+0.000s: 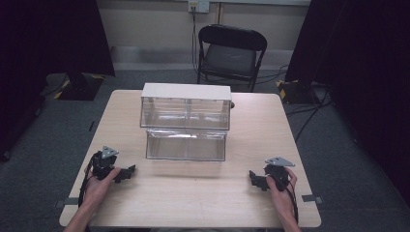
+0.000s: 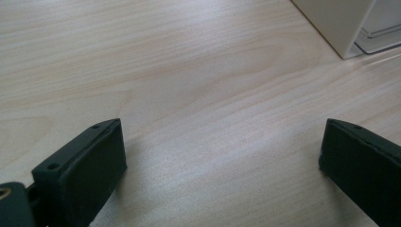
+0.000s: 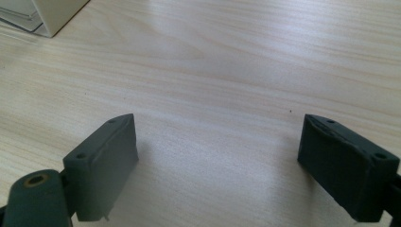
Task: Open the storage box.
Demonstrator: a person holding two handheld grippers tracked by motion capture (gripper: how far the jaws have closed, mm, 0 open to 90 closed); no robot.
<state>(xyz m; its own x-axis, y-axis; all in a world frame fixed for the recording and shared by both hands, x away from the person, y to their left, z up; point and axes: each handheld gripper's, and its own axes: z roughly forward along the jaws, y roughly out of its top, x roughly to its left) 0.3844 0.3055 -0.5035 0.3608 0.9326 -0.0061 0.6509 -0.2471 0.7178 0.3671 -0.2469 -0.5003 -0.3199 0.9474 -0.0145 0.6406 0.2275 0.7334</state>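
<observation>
While both the left gripper and right gripper are rested wide open and empty on the table, the pulled-out clear drawer ahead is judged untouched, so a forward reach is called for.

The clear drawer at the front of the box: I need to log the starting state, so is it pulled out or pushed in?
Pulled out: the drawer juts toward the person from under the box.

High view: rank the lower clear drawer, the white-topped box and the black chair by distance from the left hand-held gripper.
1. Lower clear drawer, front of the box, right of the left hand-held gripper.
2. White-topped box, behind it.
3. Black chair, beyond the table.
</observation>
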